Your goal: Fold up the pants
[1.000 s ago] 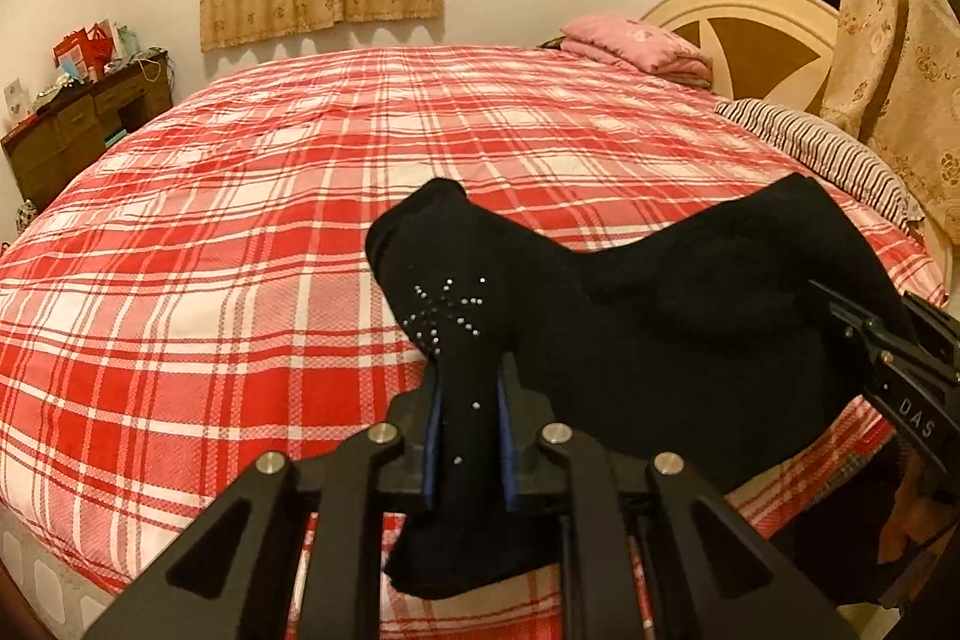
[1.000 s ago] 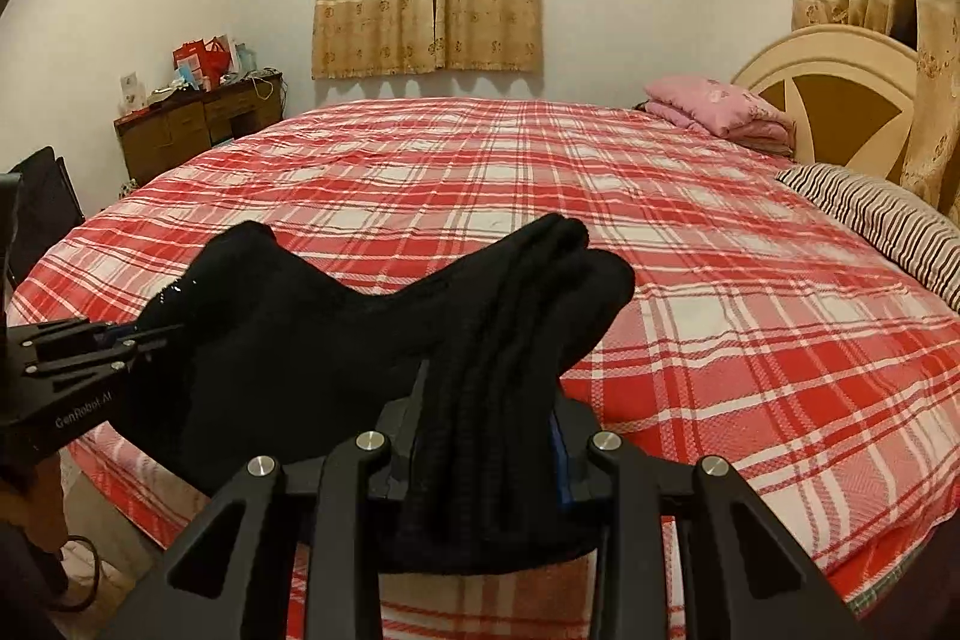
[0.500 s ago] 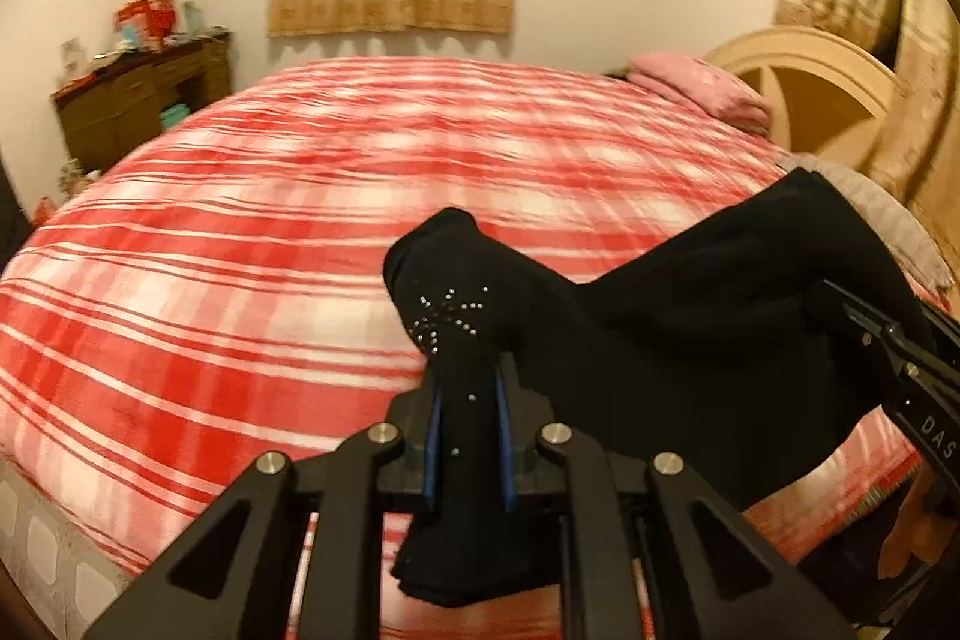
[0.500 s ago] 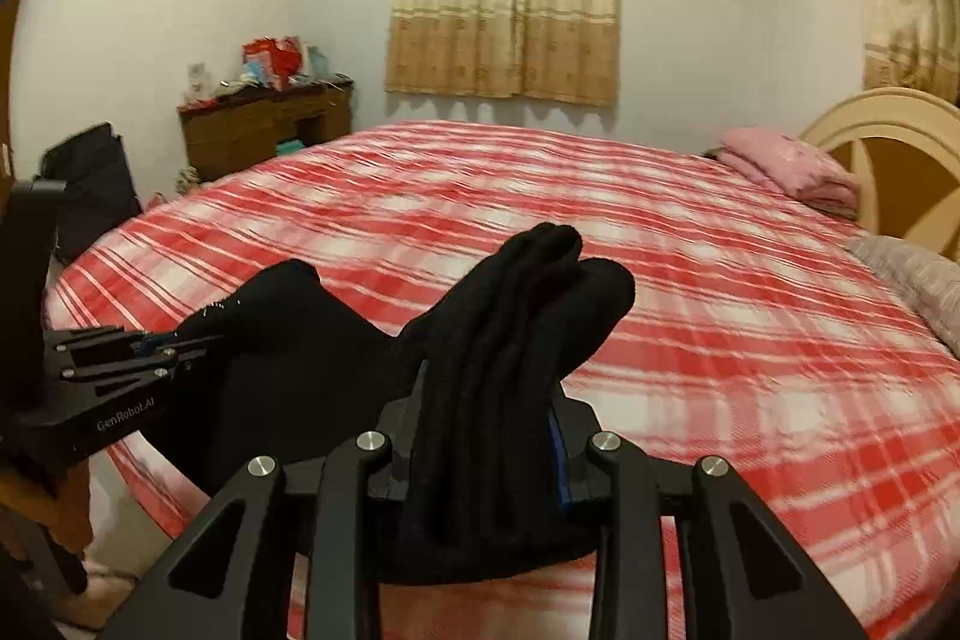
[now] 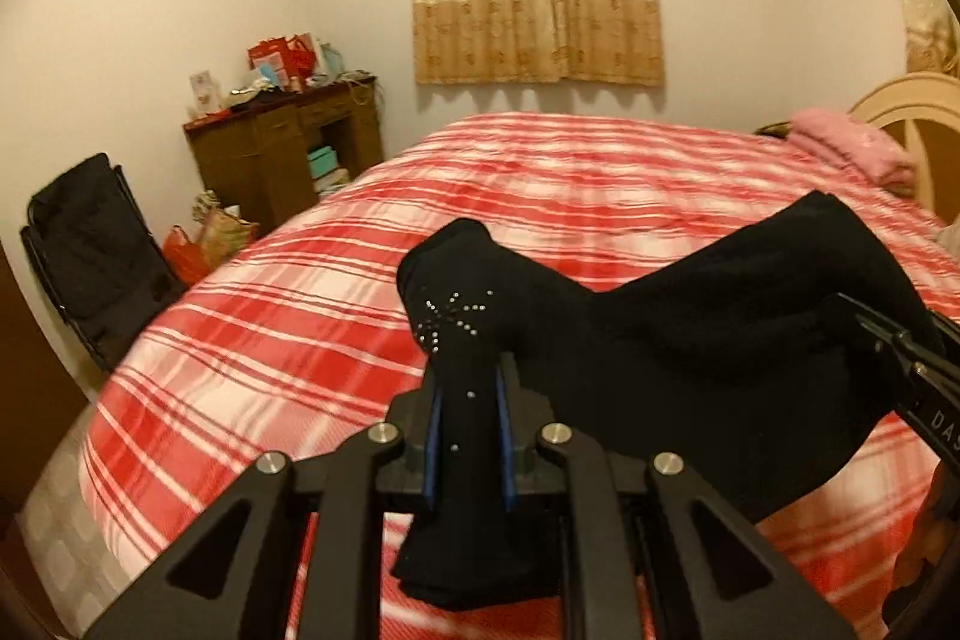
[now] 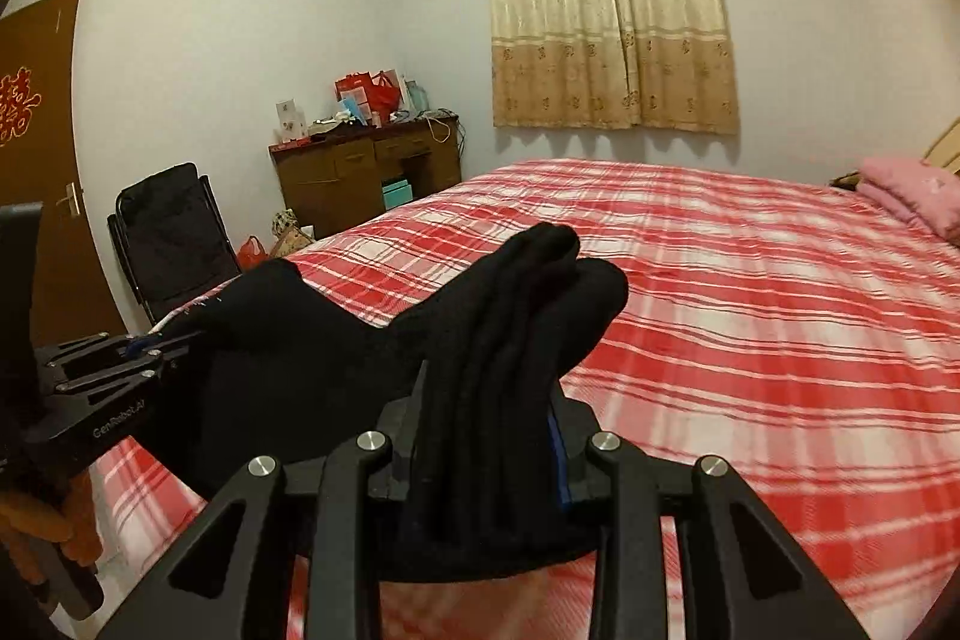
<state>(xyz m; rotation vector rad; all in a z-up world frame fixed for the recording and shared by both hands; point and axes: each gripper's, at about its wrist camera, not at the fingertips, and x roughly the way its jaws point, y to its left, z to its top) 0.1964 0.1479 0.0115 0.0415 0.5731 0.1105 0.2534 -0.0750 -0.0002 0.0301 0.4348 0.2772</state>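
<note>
The black pants hang stretched between my two grippers above the near edge of the bed. My left gripper is shut on one end, which has small rhinestone studs. My right gripper is shut on the other, thicker bunched end. In the left wrist view the right gripper shows at the right edge. In the right wrist view the left gripper shows at the left edge. The fabric sags between them, held off the bedspread.
The bed with a red plaid spread fills the view ahead. A pink folded blanket lies by the headboard. A wooden dresser and a black chair stand at the left wall. A door is at far left.
Both grippers have lifted and swung left with the pants. The view now takes in the dresser, chair and door; the striped pillow has left the frame.
</note>
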